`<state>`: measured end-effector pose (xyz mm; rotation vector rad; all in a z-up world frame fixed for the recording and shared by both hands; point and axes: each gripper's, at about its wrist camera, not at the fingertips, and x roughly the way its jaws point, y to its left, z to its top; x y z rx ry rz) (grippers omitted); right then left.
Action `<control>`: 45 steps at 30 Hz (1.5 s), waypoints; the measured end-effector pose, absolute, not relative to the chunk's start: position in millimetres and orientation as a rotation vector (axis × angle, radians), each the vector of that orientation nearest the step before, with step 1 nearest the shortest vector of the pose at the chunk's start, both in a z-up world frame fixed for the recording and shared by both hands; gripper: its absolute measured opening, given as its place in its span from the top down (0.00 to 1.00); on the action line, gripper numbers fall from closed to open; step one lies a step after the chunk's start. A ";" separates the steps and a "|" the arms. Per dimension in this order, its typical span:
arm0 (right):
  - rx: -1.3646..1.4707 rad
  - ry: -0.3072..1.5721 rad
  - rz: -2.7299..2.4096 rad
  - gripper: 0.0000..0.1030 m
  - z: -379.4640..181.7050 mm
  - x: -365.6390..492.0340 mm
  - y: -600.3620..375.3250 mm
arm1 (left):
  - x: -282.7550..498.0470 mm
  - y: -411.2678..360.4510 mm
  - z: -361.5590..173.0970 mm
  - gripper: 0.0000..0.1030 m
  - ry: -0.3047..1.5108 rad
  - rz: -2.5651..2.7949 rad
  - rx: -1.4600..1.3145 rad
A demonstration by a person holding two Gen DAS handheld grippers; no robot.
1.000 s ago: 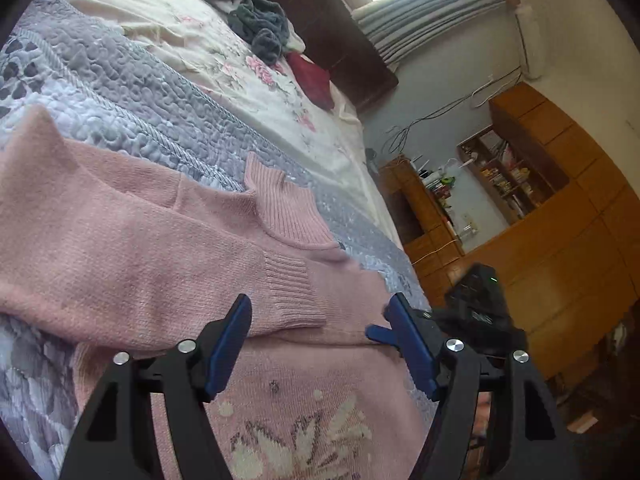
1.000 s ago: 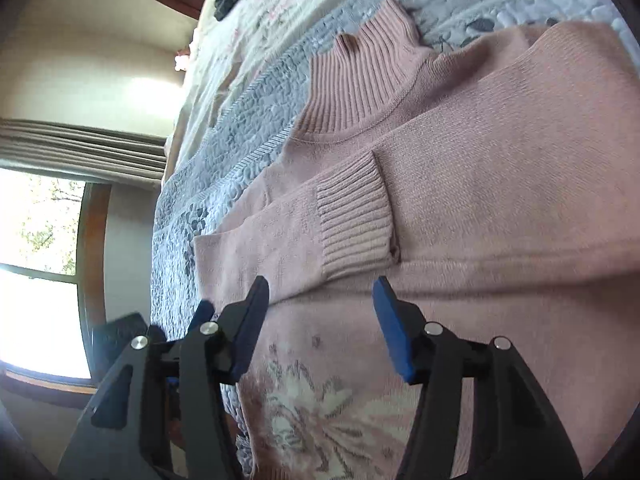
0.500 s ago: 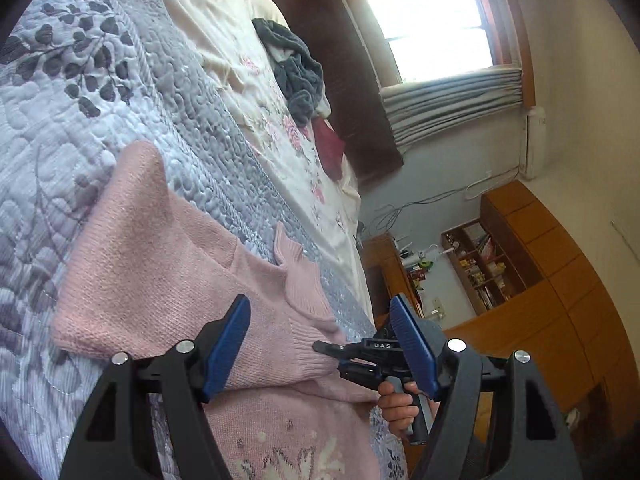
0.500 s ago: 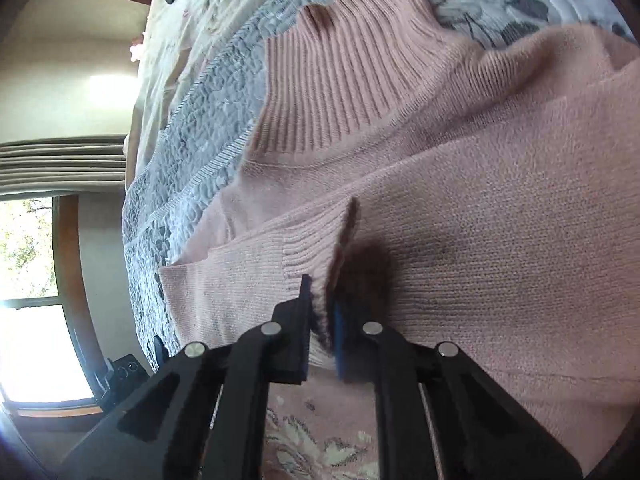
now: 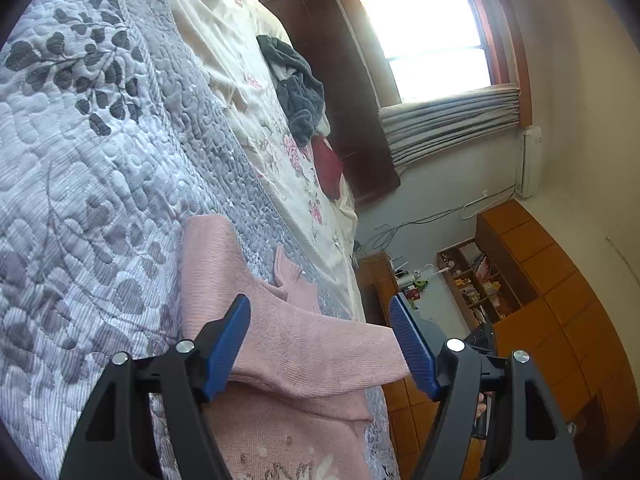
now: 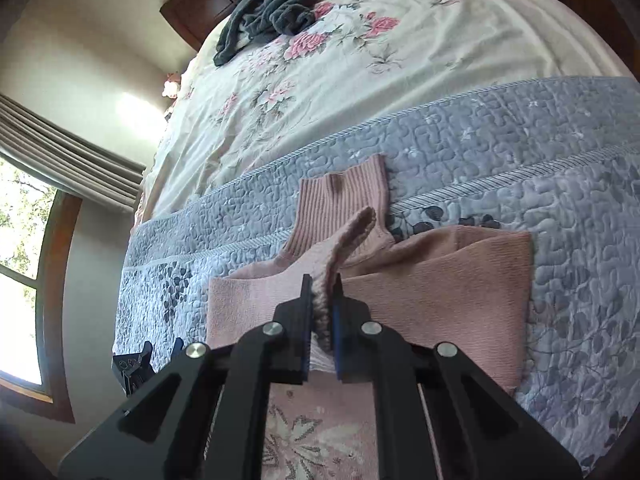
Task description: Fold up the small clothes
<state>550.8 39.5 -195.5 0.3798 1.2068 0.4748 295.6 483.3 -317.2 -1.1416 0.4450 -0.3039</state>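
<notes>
Up front, the right gripper [image 6: 322, 312] is pinched tight on the ribbed cuff [image 6: 352, 236] of the pink sweater [image 6: 440, 292], lifting that sleeve end clear of the garment. The left gripper [image 5: 320, 344] hangs above the sweater [image 5: 304, 348] with its blue fingers [image 5: 226, 344] spread wide, gripping nothing. The sweater lies flat on the grey quilt [image 6: 520, 132], collar toward the floral sheet [image 6: 360, 40]; bare quilt stretches along its folded side.
</notes>
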 end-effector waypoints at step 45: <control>0.600 1.255 0.530 0.77 -333.0 530.1 -85.8 | 411.3 424.7 -325.3 0.31 1.048 -0.275 -0.812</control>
